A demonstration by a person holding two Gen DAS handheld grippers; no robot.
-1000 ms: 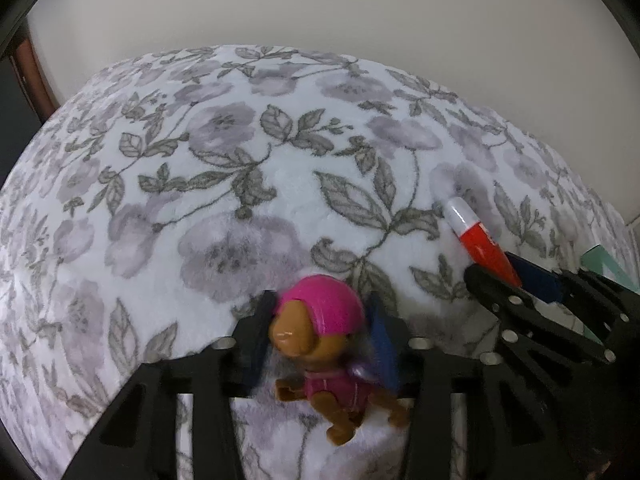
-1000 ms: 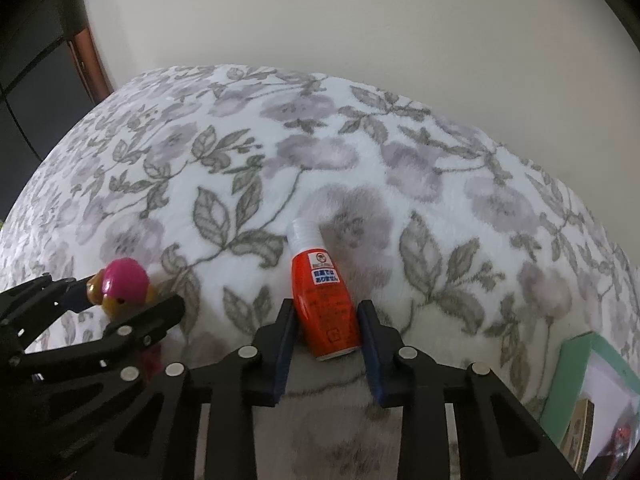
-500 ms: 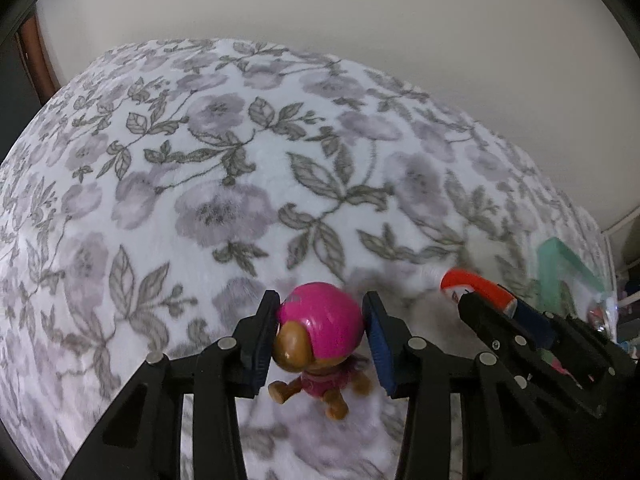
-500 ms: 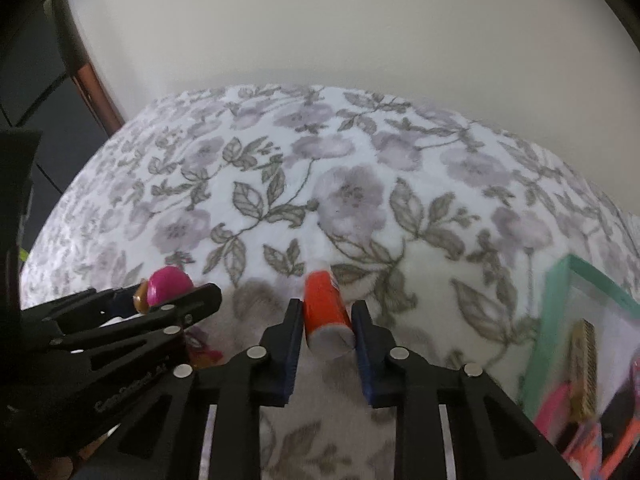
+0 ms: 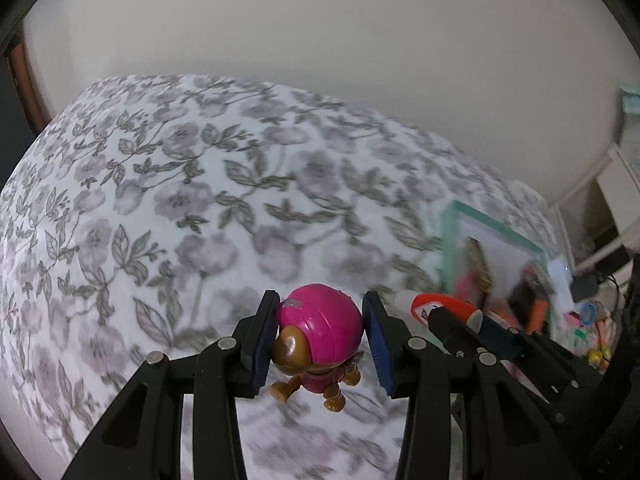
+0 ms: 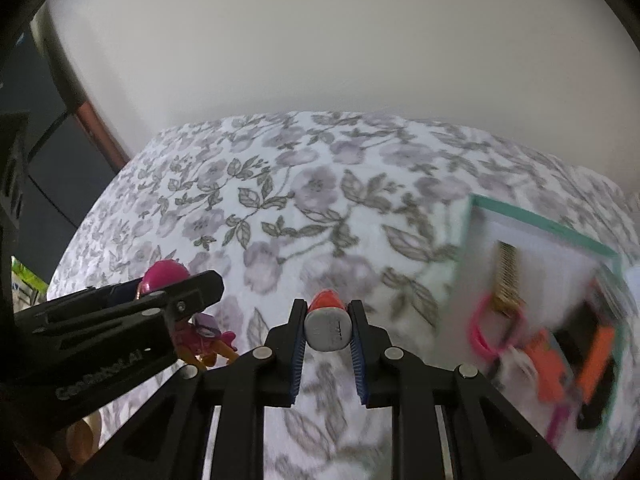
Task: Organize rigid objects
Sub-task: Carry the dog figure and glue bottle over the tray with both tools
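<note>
Left gripper (image 5: 320, 344): jaws clamping pink-helmeted toy pup (image 5: 316, 340) by its head | Right gripper (image 6: 327, 344): jaws, having just narrowed, pinching orange bottle (image 6: 327, 320) above floral bedspread (image 6: 288, 200)

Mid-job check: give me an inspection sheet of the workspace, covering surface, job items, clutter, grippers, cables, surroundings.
Surface: floral blanket.
Job's things: pink puppy toy and orange bottle, both lifted; green-rimmed box at right holds blurred items.
Clutter: small colourful bits beyond the box.
Grippers: left gripper shut on the toy; right gripper shut on the bottle.
Cables: dark cable at far right.
Surroundings: pale wall.
</note>
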